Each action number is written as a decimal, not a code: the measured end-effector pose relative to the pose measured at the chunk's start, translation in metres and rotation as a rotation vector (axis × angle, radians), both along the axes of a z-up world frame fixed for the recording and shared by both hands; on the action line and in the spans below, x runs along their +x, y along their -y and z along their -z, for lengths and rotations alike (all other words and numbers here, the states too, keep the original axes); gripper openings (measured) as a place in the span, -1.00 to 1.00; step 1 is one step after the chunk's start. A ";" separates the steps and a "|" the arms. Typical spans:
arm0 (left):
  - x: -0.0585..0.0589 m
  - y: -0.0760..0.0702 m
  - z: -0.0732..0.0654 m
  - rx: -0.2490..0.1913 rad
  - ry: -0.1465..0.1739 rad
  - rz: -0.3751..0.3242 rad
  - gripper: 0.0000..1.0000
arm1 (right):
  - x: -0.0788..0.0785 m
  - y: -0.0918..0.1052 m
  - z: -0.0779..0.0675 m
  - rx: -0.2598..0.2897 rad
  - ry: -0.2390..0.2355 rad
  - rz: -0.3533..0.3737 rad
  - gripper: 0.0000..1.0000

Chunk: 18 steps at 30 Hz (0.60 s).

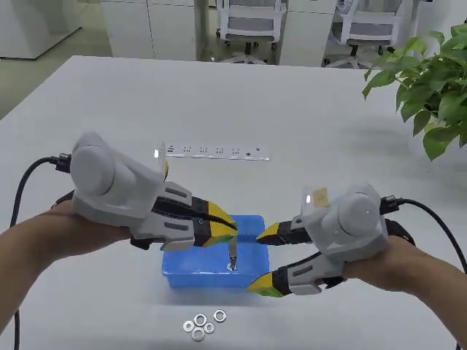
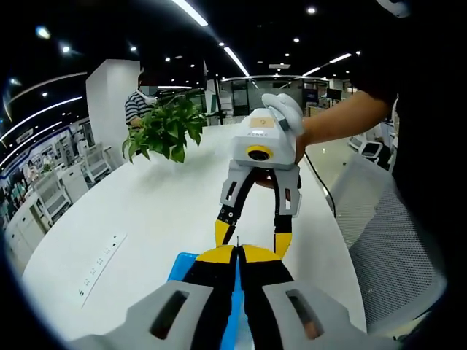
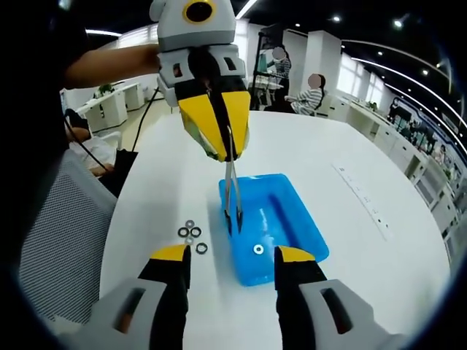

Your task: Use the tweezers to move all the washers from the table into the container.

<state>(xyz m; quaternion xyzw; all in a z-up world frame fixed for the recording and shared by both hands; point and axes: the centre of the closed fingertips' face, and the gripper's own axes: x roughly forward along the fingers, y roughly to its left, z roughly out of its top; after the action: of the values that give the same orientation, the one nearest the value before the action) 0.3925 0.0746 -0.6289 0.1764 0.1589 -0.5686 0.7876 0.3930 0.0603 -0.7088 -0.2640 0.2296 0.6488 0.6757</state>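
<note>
L tongs [image 3: 228,146] clamp tweezers [image 3: 232,193] over container [image 3: 292,211], R tongs [image 3: 233,253] agape; drop step, nxt fetch washers [image 1: 203,324] at 6 o'clock.

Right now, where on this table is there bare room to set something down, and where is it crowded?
Free: the wide table stretch between the power strip and the far edge, left of the plant; also the near patches either side of the washers. Crowded: the container, where the left gripper holding the tweezers and the open right gripper meet.
</note>
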 end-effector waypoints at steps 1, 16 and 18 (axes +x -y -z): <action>-0.001 0.000 -0.001 -0.001 -0.001 0.000 -0.88 | 0.000 0.001 0.000 0.001 0.000 0.006 0.00; -0.019 0.001 0.010 0.020 -0.004 0.012 -0.88 | -0.018 0.018 0.003 0.014 -0.014 0.061 0.32; -0.022 0.001 0.013 0.022 -0.008 0.012 -0.88 | -0.020 0.020 0.004 0.011 -0.011 0.065 0.38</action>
<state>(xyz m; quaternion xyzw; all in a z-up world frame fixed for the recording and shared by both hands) 0.3710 0.0741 -0.6422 0.1840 0.1672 -0.5720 0.7817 0.3728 0.0401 -0.7129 -0.2489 0.2382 0.6292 0.6967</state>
